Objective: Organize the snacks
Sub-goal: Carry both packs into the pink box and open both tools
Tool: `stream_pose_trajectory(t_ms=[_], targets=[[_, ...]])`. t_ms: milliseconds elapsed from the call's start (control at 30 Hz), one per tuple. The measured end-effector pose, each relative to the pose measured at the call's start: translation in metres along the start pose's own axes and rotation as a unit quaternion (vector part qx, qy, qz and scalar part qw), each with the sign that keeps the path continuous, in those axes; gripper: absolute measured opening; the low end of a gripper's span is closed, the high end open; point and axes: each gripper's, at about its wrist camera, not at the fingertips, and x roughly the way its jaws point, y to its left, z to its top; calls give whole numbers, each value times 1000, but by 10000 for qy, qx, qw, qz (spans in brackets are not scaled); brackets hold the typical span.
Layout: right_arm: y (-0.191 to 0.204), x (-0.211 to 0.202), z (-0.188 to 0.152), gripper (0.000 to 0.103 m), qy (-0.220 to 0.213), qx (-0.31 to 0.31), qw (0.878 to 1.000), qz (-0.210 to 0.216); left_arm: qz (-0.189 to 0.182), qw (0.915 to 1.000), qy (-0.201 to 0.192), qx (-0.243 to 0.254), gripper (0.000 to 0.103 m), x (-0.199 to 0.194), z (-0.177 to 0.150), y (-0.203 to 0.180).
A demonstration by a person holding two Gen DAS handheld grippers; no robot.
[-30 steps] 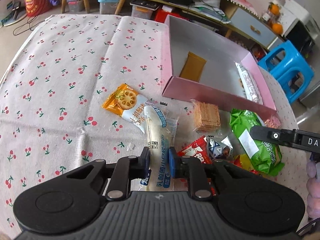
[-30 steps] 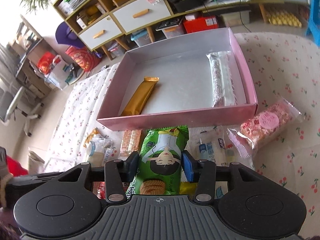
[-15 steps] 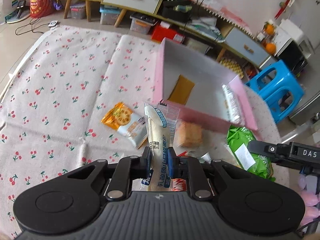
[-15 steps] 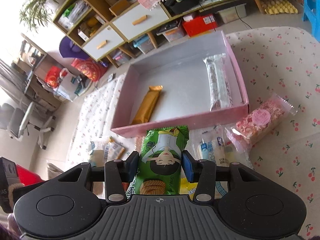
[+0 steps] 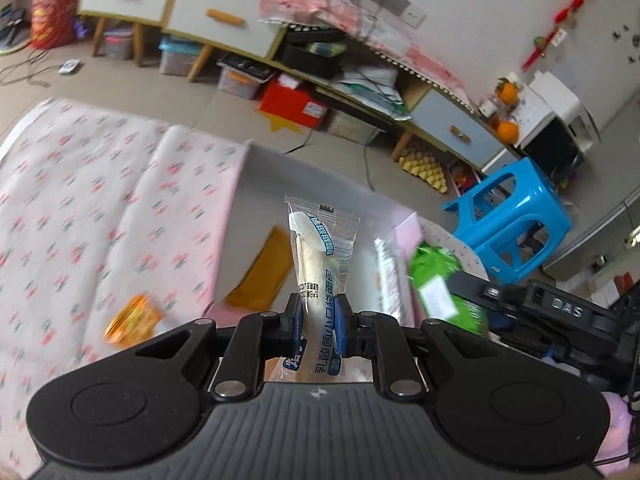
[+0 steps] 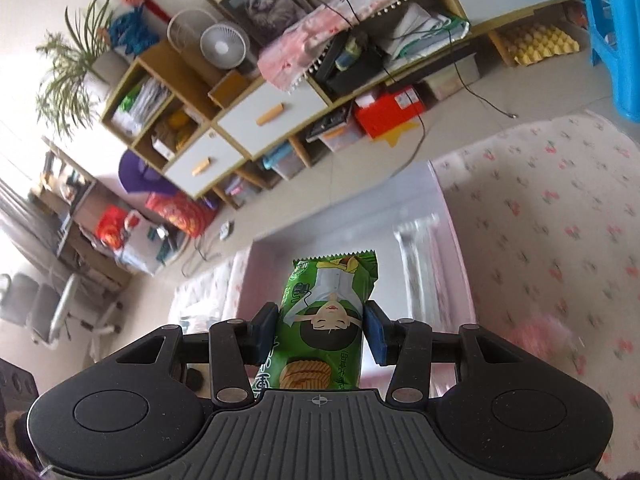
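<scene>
The white bread packet (image 5: pixel 318 264) has risen off the tabletop (image 5: pixel 92 200) and now hangs above the pink box (image 5: pixel 256 208), pinched in my left tool (image 5: pixel 317 320); my right tool (image 6: pixel 320 330) still clamps the green packet (image 6: pixel 326 320) (also lifted).

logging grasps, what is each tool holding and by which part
Left tool pinches the clear bread packet near its lower end. Right tool grips the green snack bag across its middle.

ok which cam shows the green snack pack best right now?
Right wrist: the green snack pack sits centred and sharp, clamped in the right gripper, print readable. Left wrist catches only a blurred green edge beside the right gripper's finger.
</scene>
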Motion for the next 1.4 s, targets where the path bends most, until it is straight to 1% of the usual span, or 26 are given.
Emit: stream_pose_trajectory(t_ms=[167, 300, 467, 600, 733, 967, 1033, 1067, 1100, 1133, 1200, 1233, 1300, 1400], targets=[[-12, 36, 17, 45, -4, 9, 9999, 111, -16, 9993, 78, 379, 14, 46, 19, -14], [-22, 58, 26, 45, 78, -59, 9998, 172, 35, 9989, 147, 440, 14, 74, 29, -8], [-27, 82, 39, 45, 169, -220, 9996, 1, 124, 9985, 286, 439, 15, 101, 37, -3], [-28, 97, 41, 45, 232, -435, 9985, -217, 303, 9975, 416, 491, 15, 109, 35, -4], [-29, 105, 43, 45, 242, -584, 9971, -434, 293, 9974, 397, 518, 15, 114, 33, -2], [-31, 111, 45, 46, 241, -651, 9964, -492, 259, 9966, 380, 679, 16, 121, 33, -5], [-31, 110, 45, 48, 240, -622, 9967, -462, 253, 9961, 373, 762, 17, 122, 35, -6], [-31, 109, 45, 48, 211, -598, 9969, -456, 264, 9956, 365, 824, 21, 121, 35, -7], [-32, 107, 46, 51, 195, -563, 9973, -429, 306, 9951, 338, 879, 26, 121, 36, -8], [-33, 106, 48, 58, 178, -490, 9979, -385, 332, 9946, 315, 931, 29, 121, 36, -9], [-33, 102, 50, 63, 129, -371, 9986, -341, 382, 9936, 294, 1021, 36, 120, 35, -11], [-33, 100, 51, 63, 124, -346, 9988, -331, 399, 9932, 295, 1052, 38, 119, 35, -12], [-31, 97, 52, 63, 148, -369, 9986, -337, 427, 9924, 290, 1121, 46, 116, 34, -14], [-25, 91, 51, 68, 157, -444, 9982, -371, 442, 9911, 253, 1232, 55, 111, 32, -19]])
